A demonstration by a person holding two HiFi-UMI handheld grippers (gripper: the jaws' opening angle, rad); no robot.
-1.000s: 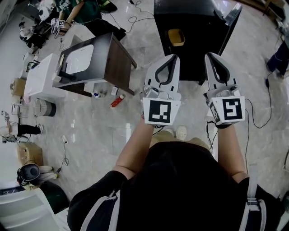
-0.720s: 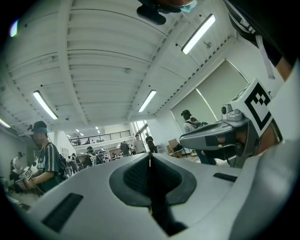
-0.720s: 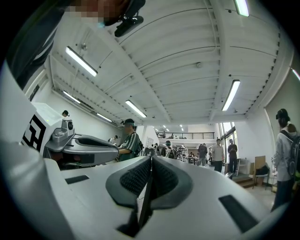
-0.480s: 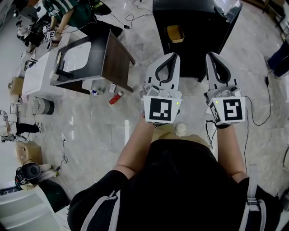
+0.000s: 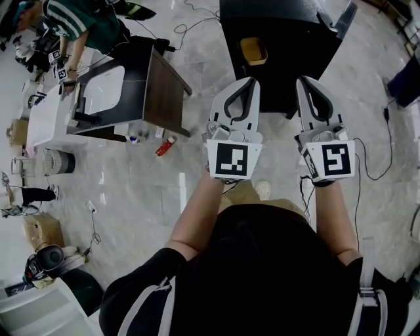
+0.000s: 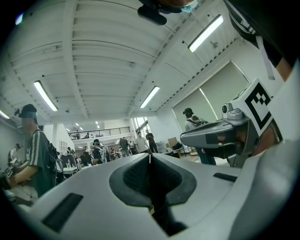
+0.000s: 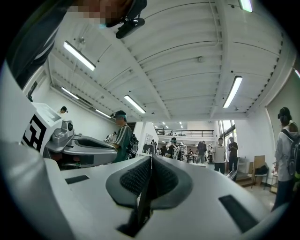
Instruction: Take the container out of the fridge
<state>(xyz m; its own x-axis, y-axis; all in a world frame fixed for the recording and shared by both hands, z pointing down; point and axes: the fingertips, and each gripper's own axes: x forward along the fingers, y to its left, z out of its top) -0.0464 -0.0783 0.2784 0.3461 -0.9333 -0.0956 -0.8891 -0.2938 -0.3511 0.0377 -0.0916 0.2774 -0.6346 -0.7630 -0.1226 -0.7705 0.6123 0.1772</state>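
Observation:
In the head view a black fridge [image 5: 289, 59] stands on the floor ahead, its door [image 5: 336, 25] swung open at the right. Inside it sits a yellow container [image 5: 253, 51]. My left gripper [image 5: 244, 81] and right gripper [image 5: 304, 80] are held side by side in front of the fridge, apart from it, tips pointing away from me. Both are shut with nothing between the jaws. The left gripper view shows the left gripper [image 6: 150, 158] closed against the ceiling, and the right gripper view shows the right gripper [image 7: 151, 160] closed the same way. Neither gripper view shows the fridge.
A dark table [image 5: 151, 85] with a white inset top stands at the left. A red can [image 5: 165, 146] and small items lie on the floor by it. Cables [image 5: 377, 164] run along the right. A person in a striped shirt [image 5: 79, 20] stands at the back left.
The view has shifted slightly: the table and floor items slid a little to the left. Both grippers keep the same pose and stay shut.

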